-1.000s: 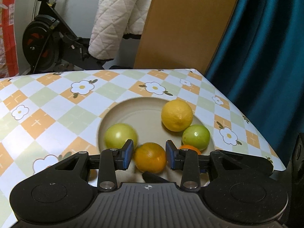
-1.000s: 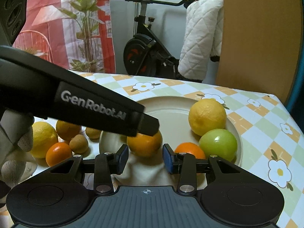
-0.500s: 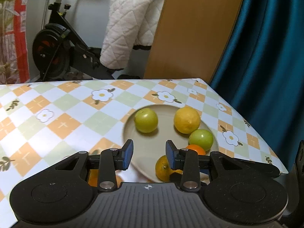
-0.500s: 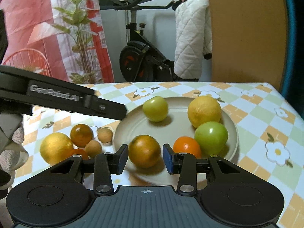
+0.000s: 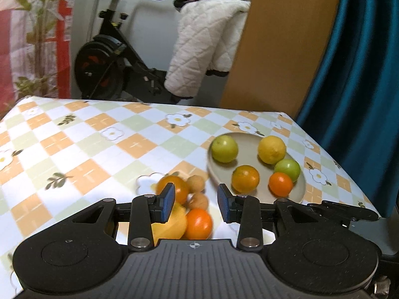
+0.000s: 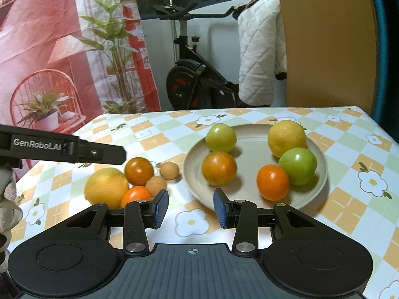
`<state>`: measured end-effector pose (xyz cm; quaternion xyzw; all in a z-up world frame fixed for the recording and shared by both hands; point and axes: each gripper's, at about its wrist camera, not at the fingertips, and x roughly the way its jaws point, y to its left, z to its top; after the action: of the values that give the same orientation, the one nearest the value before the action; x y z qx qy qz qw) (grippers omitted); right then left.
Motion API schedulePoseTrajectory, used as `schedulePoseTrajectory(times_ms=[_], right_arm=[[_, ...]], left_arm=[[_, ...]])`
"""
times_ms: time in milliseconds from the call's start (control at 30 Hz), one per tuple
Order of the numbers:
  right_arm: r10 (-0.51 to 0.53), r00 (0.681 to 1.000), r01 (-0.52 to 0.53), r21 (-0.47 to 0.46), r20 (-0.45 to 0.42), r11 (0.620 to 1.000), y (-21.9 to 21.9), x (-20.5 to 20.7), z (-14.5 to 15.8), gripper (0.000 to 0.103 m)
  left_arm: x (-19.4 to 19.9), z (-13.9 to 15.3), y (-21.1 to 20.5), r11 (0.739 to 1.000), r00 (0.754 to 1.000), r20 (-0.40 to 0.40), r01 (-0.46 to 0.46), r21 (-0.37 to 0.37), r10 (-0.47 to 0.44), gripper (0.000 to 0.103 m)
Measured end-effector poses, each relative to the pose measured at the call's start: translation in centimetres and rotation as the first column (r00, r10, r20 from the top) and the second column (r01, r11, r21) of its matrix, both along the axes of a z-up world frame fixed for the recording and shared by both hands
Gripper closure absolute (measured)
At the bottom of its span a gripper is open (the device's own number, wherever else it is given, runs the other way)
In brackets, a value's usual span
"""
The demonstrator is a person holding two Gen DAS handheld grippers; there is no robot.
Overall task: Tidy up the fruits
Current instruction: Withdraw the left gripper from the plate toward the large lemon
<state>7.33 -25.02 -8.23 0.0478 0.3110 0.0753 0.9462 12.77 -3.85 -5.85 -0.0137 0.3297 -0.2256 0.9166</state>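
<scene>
A round beige plate (image 6: pixel 316 194) with a low rim sits on the surface (image 6: pixel 154 139), which is covered in a glossy checked cloth of orange, pale green and white squares printed with white flowers. The plate holds five fruits: a yellow-green round one (image 6: pixel 221 137) at the back left, a knobbly yellow lemon (image 6: pixel 286 138) at the back right, a smooth green fruit (image 6: pixel 298 166) just in front of the lemon, a bright orange tangerine (image 6: pixel 273 182) touching that green fruit, and a duller, mottled orange (image 6: pixel 219 168) at the front left. Beside the plate on the cloth lies a loose cluster: a large yellow fruit (image 6: pixel 106 186), a dark orange one (image 6: pixel 139 171), a small bright orange one (image 6: pixel 136 195) and two small tan, matte balls (image 6: pixel 169 171) (image 6: pixel 155 186), all close together or touching. The right tongs (image 6: pixel 191 208) hang above bare cloth just in front of the plate, their blue pads parted to a narrow gap with nothing between them. The left tongs (image 5: pixel 195 202) hover over the loose cluster, likewise narrowly parted and gripping nothing; the fruit seen in the gap lies on the cloth below and is blurred. Only the right view shows the left tool's black arm with white lettering (image 6: pixel 62 147) and a bit of pale glove (image 6: pixel 7 199) at the frame edge; the left view alone shows the teal curtain (image 5: pixel 361 74). An exercise bike (image 6: pixel 192 82) with a white quilted garment (image 6: pixel 259 57) stands behind.
</scene>
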Motion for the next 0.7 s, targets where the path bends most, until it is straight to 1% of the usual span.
schedulePoseTrajectory(times_ms=[233,433,600,700], right_arm=[[0.040,0.999,-0.040,0.002,0.003,0.999,1.8,-1.3,-0.2,0.066],[0.072,0.997,-0.072,-0.028,-0.002,0.997,3.2,-2.3,-0.2,0.066],[0.058,0.998,-0.058,-0.039,-0.009,0.998,3.5,-2.4,-0.1,0.066],[0.053,0.998,-0.054,-0.045,-0.016,0.998,3.6,-2.5,-0.1,0.066]], left_arm=[[-1.8,-0.6,2.0,0.999,0.998,0.025,-0.049,0.016,0.049,0.064],[-2.5,-1.5,2.4,0.999,0.999,0.025,-0.048,0.026,0.047,0.064],[-3.0,-1.9,2.1,0.999,1.000,0.022,-0.022,0.039,0.021,0.064],[-3.3,-2.0,2.3,1.000,1.000,0.020,-0.017,0.026,0.016,0.064]])
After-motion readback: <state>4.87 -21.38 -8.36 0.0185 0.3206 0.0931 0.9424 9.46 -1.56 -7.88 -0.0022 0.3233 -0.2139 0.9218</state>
